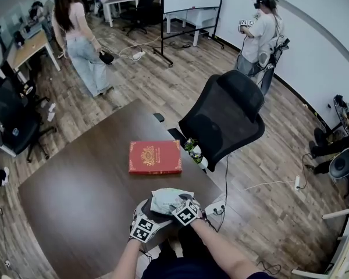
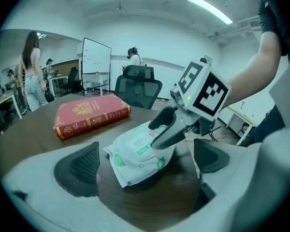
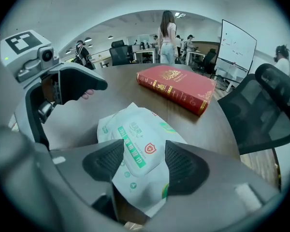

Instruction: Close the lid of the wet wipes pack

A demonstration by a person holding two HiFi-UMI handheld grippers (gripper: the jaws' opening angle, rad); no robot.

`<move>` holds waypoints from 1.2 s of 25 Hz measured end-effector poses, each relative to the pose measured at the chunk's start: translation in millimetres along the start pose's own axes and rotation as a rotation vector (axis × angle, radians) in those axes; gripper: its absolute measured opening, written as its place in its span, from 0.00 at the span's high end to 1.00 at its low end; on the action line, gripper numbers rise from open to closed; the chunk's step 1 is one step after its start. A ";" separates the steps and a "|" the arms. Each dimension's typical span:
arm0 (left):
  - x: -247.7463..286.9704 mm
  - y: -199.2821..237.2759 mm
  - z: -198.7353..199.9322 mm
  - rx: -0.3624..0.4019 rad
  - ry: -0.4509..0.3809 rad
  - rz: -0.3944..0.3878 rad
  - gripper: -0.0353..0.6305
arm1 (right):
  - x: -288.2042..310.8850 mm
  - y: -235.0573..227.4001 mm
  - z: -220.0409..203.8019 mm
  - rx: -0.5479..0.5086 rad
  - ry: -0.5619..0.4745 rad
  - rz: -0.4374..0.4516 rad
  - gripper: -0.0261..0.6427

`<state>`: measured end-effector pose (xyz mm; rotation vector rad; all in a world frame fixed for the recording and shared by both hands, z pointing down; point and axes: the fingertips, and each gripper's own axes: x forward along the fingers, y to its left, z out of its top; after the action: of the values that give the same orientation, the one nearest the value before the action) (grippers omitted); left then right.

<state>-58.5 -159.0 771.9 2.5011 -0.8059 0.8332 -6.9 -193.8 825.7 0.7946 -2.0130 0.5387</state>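
Pinching the wet wipes pack [image 3: 135,120] in the right gripper [image 3: 142,159] at the table's [image 1: 75,202] near edge, anchoring it; left gripper [image 2: 145,166] spread wide, empty, just left, free for pressing the lid [image 3: 133,149].
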 end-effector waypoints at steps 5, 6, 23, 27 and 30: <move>-35.3 -3.6 13.9 -0.077 -0.095 0.040 0.05 | -1.4 -0.4 -0.1 0.010 -0.005 -0.007 0.54; -40.8 -4.4 14.7 -0.086 -0.107 0.047 0.05 | -1.9 -0.8 -0.4 0.012 -0.008 -0.011 0.54; -114.2 -17.6 46.1 -0.108 -0.263 0.096 0.05 | -23.2 -3.5 -12.9 0.171 -0.085 0.025 0.43; -113.1 -19.7 43.5 -0.114 -0.268 0.086 0.05 | -44.0 -2.5 -19.0 0.178 -0.120 0.013 0.43; -110.9 -22.1 39.3 -0.117 -0.261 0.075 0.05 | -58.7 0.7 -25.0 0.216 -0.154 0.017 0.43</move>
<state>-101.4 -118.2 667.9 2.5189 -1.0086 0.4712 30.9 -158.3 788.6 0.9757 -2.1271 0.7335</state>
